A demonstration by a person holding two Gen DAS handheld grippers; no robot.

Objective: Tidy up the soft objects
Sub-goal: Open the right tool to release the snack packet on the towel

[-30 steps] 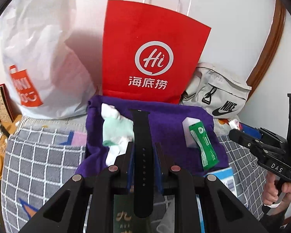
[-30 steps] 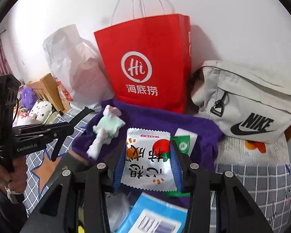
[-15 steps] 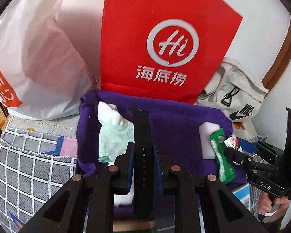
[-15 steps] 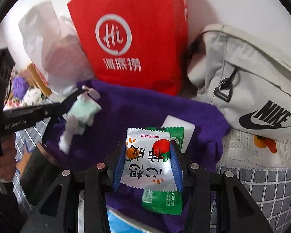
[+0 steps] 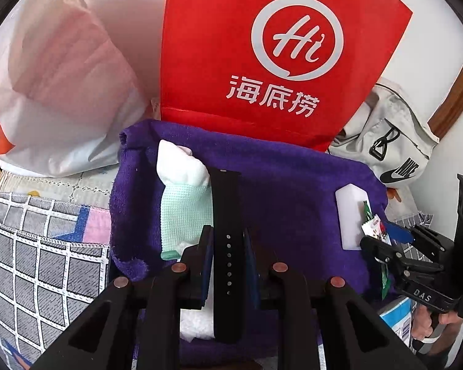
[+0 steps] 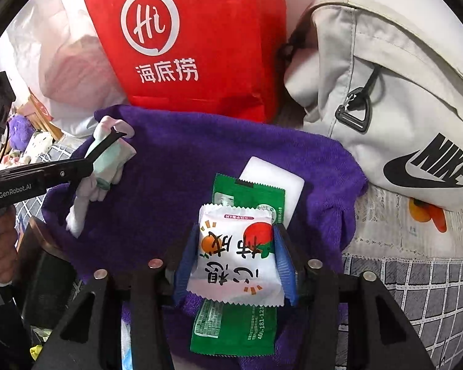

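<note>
Bright soft light, round fisheye bending at dark corners, sharp middle, soft shadow behind red paper bag (image 5: 262, 55)

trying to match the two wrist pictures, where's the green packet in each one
Left wrist: the green packet is a thin sliver at the far right edge, mostly hidden behind the other tongs.
Right wrist: bottom centre, lying under the white snack packet.
Shared landmark: the red paper bag.

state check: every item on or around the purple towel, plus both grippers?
Left gripper: shut on black perforated watch strap.
Right gripper: jaws opening, white snack packet between them.
Green foil sachet: flat on purple towel, under packet.
White-and-mint sock: lying crumpled.
Red paper bag: upright.
Grey Nike bag: zipped.
</note>
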